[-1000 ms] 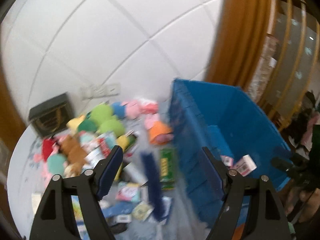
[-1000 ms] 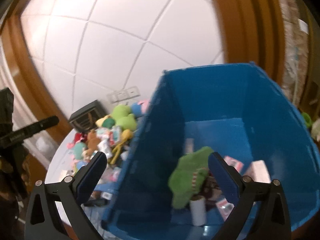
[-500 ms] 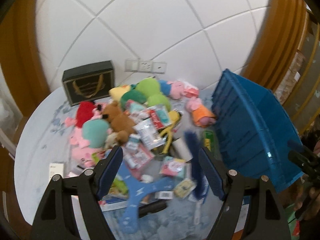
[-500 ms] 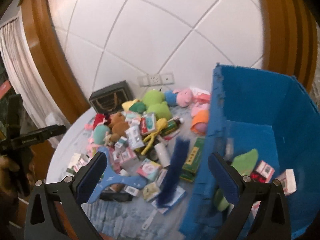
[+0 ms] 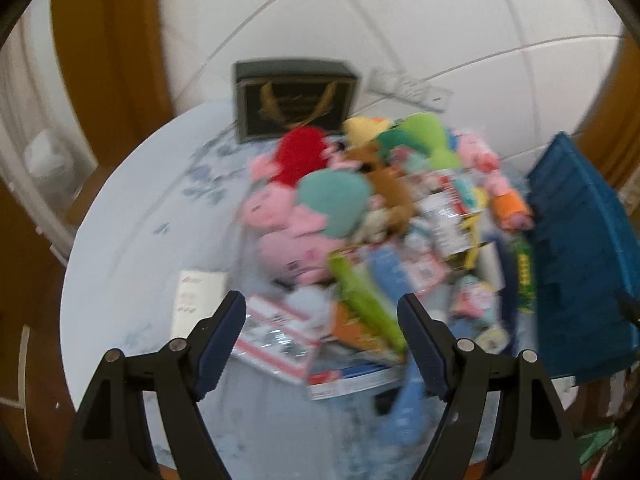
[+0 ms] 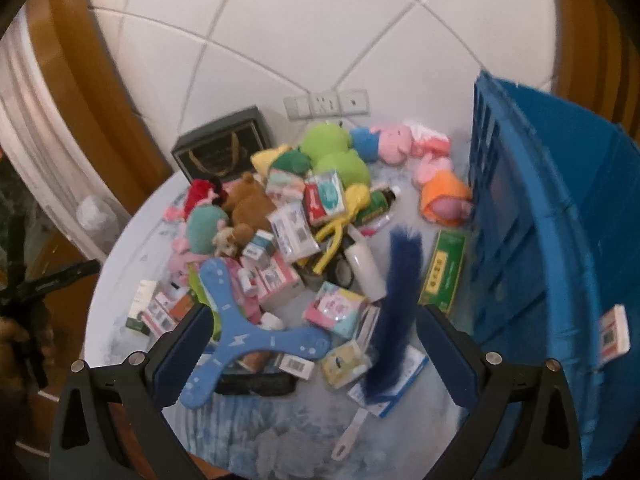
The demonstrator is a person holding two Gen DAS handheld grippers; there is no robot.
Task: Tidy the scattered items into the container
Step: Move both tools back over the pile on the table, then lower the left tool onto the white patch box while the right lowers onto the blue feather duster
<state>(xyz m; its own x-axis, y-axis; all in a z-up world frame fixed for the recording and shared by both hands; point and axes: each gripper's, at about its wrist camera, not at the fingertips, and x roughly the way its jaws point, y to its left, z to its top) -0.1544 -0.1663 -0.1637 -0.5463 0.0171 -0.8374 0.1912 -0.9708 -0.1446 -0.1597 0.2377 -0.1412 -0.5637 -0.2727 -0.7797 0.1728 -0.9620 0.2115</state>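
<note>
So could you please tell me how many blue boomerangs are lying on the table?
1: the blue boomerang lies at the near edge of the pile, between the right tongs; others may be buried.

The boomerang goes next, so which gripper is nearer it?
Right. The right gripper hangs just over the boomerang; the left gripper hangs over the packets left of it.

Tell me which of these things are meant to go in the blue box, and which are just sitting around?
For the job:
blue plastic crate
blue three-armed boomerang
green frog plush
dark blue brush
green flat box

Just there:
black gift bag
white wall sockets
</note>
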